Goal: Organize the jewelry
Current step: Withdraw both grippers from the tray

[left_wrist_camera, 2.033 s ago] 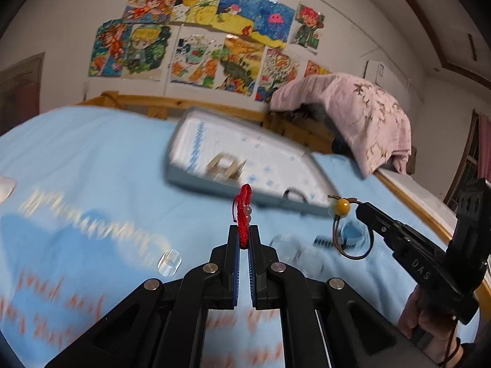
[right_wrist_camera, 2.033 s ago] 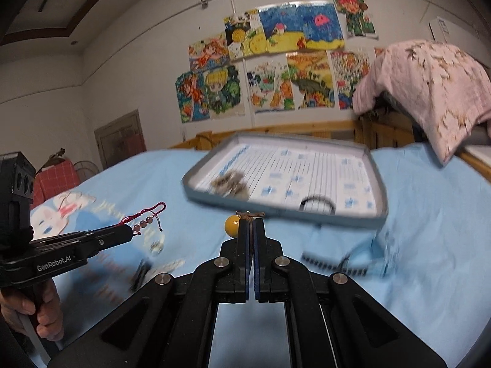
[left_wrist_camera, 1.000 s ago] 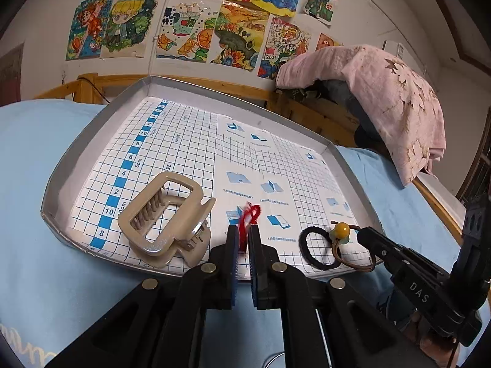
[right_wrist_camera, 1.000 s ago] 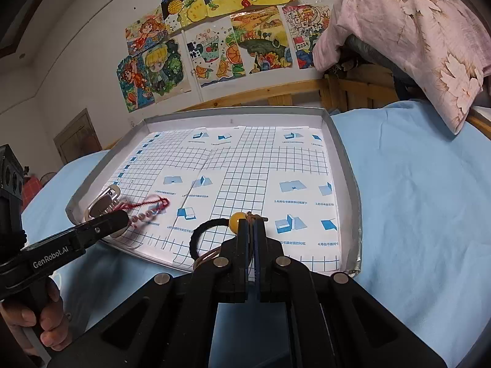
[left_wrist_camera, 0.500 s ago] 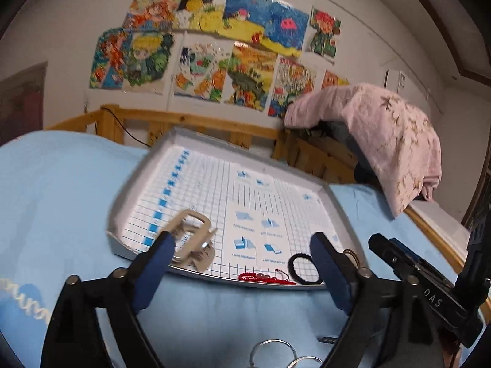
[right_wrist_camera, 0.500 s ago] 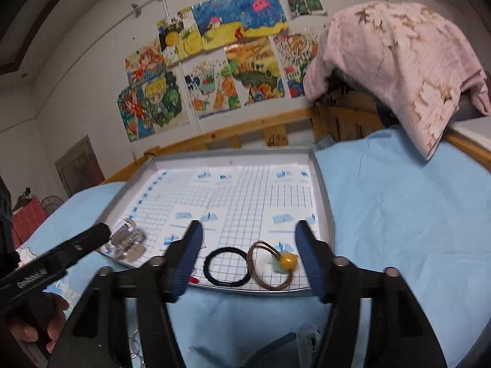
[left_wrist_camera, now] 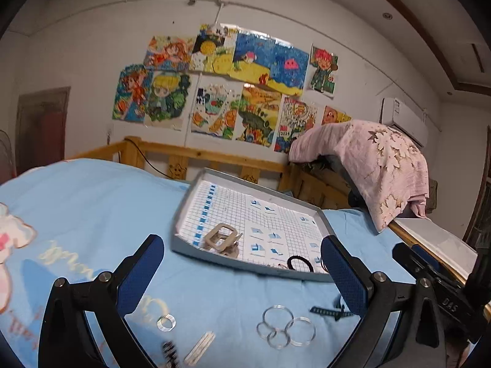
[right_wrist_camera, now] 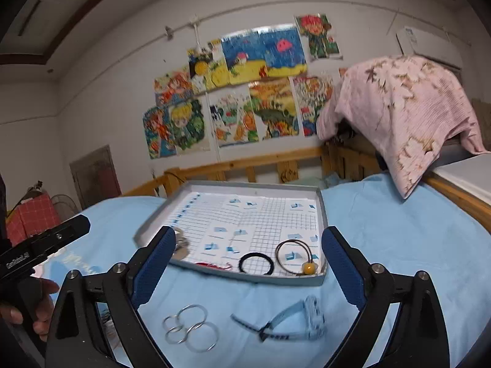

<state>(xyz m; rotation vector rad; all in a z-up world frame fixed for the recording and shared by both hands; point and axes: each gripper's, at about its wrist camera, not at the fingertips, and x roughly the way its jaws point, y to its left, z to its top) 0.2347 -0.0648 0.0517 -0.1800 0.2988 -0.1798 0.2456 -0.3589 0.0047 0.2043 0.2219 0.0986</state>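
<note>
A grey tray (left_wrist_camera: 214, 256) lined with grid paper lies on the blue bedsheet. A beige hair claw (left_wrist_camera: 221, 240), a black hair tie (right_wrist_camera: 256, 263), a red beaded bracelet (right_wrist_camera: 211, 265) and a brown cord with a yellow bead (right_wrist_camera: 308, 267) lie along its near edge. My left gripper (left_wrist_camera: 241, 245) hovers short of the tray, its jaws opening with nothing between them. My right gripper (right_wrist_camera: 248, 234) is also back from the tray, its jaws opening and empty. On the sheet in front lie linked clear rings (left_wrist_camera: 285, 326), a single ring (left_wrist_camera: 166, 322) and a blue bow clip (right_wrist_camera: 294, 319).
A silver hair clip (left_wrist_camera: 199, 348) lies near the bottom edge. A wooden bed rail (left_wrist_camera: 214, 156) runs behind the tray, with a pink quilt (left_wrist_camera: 377, 165) draped at the right. A hand (right_wrist_camera: 40, 306) grips the left tool's handle. Posters cover the wall.
Both grippers went from shut to wide open. The red bracelet and the yellow-bead cord now lie in the tray. Both grippers have drawn back and up from it.
</note>
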